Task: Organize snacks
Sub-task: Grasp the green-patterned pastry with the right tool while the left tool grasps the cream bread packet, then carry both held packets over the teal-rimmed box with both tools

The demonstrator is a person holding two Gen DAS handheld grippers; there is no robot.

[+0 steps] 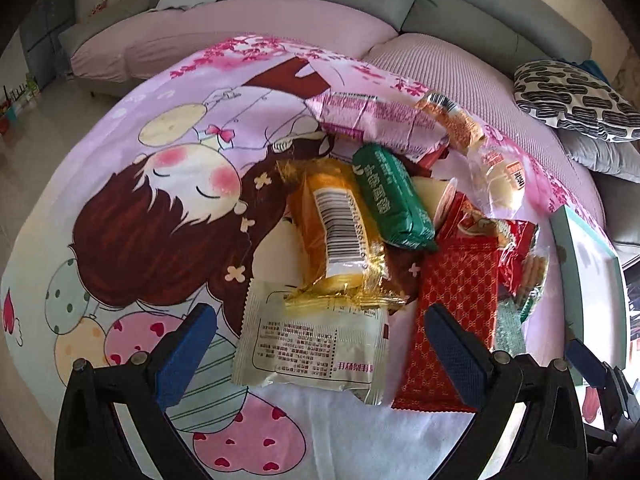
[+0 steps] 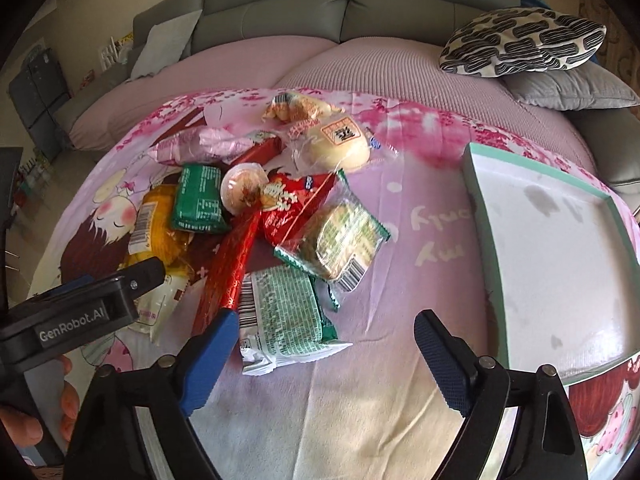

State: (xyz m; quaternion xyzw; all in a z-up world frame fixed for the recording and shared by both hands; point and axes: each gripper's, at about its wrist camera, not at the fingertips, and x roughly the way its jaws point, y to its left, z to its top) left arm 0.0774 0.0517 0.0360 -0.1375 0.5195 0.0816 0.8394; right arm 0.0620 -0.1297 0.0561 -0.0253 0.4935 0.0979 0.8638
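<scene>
Both grippers hang over the snack pile with jaws wide apart, nothing held. The left gripper point(image 1: 320, 354) straddles a pale wrapped snack point(image 1: 316, 350), a red patterned packet point(image 1: 452, 320) by its right finger. The right gripper point(image 2: 324, 364) sits just short of a green-and-white packet point(image 2: 280, 316). Further back lie an orange wrapped cake point(image 1: 336, 228), a green bar point(image 1: 394, 196) and a bun point(image 2: 340, 148). The teal-rimmed tray point(image 2: 480, 200) sits right of the pile on the cartoon cloth point(image 2: 400, 220).

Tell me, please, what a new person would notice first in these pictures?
A jumbled pile of snack packets lies in the middle of a pink cartoon blanket. To its right sits an empty tray with a mint-green rim. Both the left gripper and the right gripper are open above the pile.
</scene>
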